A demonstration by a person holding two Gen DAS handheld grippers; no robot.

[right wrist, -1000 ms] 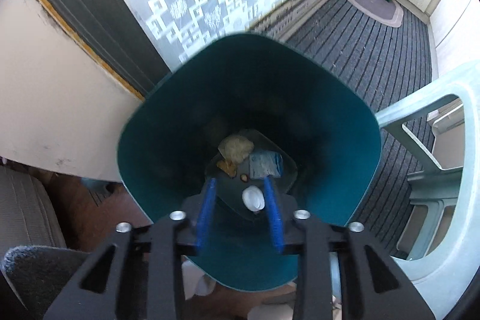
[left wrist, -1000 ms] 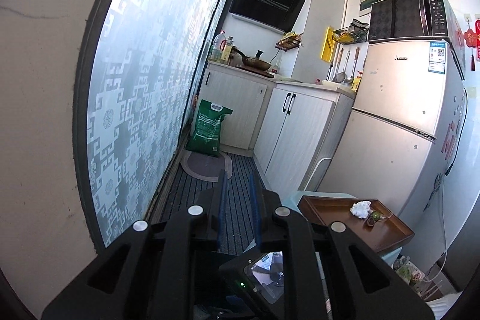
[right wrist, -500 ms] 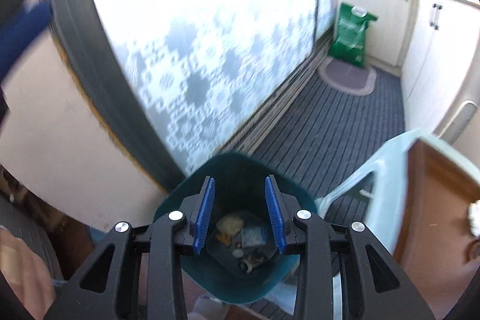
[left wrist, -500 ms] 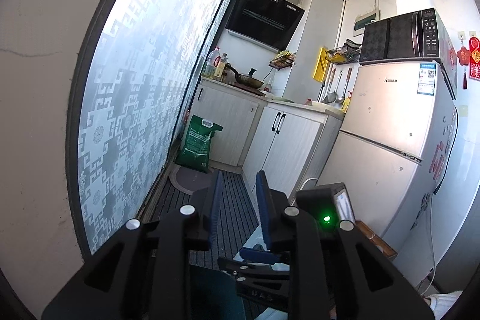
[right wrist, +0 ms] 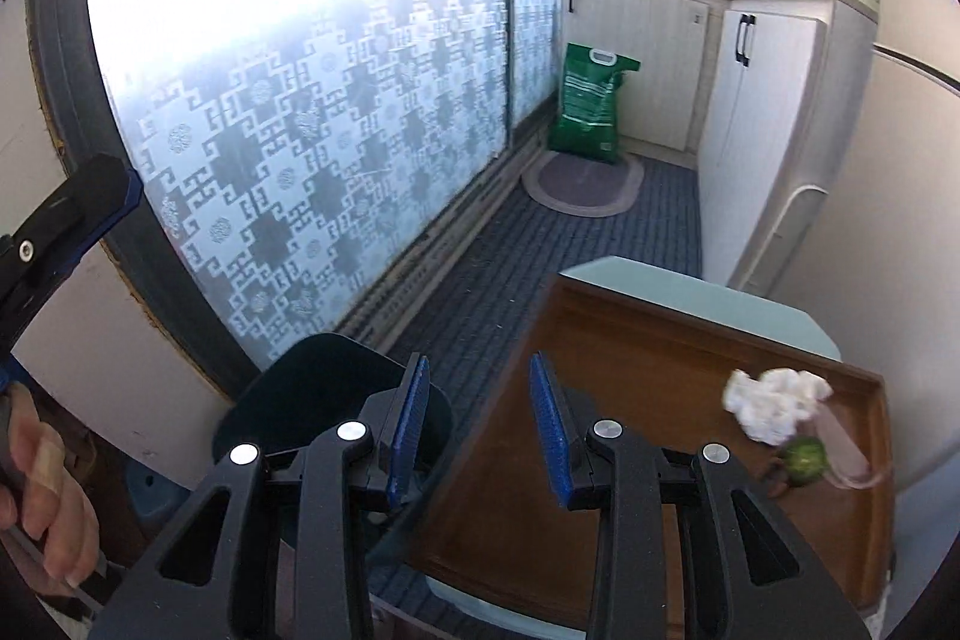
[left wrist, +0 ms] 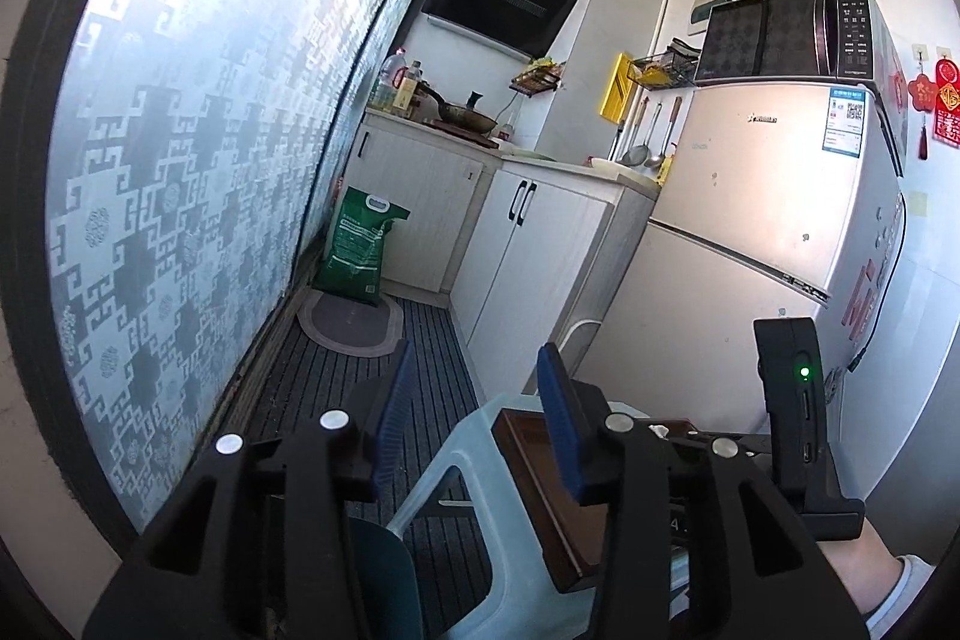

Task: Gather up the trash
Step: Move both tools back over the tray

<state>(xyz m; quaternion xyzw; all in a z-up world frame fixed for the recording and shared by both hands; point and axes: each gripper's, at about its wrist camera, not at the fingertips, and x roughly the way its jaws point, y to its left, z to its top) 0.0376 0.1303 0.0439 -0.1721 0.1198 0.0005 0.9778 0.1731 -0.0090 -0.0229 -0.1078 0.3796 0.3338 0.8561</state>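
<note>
A brown tray (right wrist: 630,400) lies on a pale green stool (right wrist: 690,280). At the tray's far right corner lie a crumpled white tissue (right wrist: 774,400), a small green round scrap (right wrist: 804,454) and a clear wrapper (right wrist: 852,460). My right gripper (right wrist: 478,430) hangs open and empty above the tray's left edge. The dark teal bin (right wrist: 318,388) stands on the floor to the left of the stool. My left gripper (left wrist: 474,412) points level toward the kitchen; its jaws are opening with nothing between them. The tray (left wrist: 534,466) and a bit of the bin (left wrist: 378,574) show below it.
A patterned frosted glass door (right wrist: 300,100) runs along the left. A green sack (right wrist: 591,106) and an oval mat (right wrist: 582,184) lie by the white cabinets (right wrist: 768,100). A fridge (left wrist: 750,232) with a microwave on top stands right of the stool. A hand (right wrist: 42,508) shows at the left edge.
My right gripper rose out of the bin's mouth and tilted up, so the tray came into its view. My left gripper's jaws widened as it shifted sideways.
</note>
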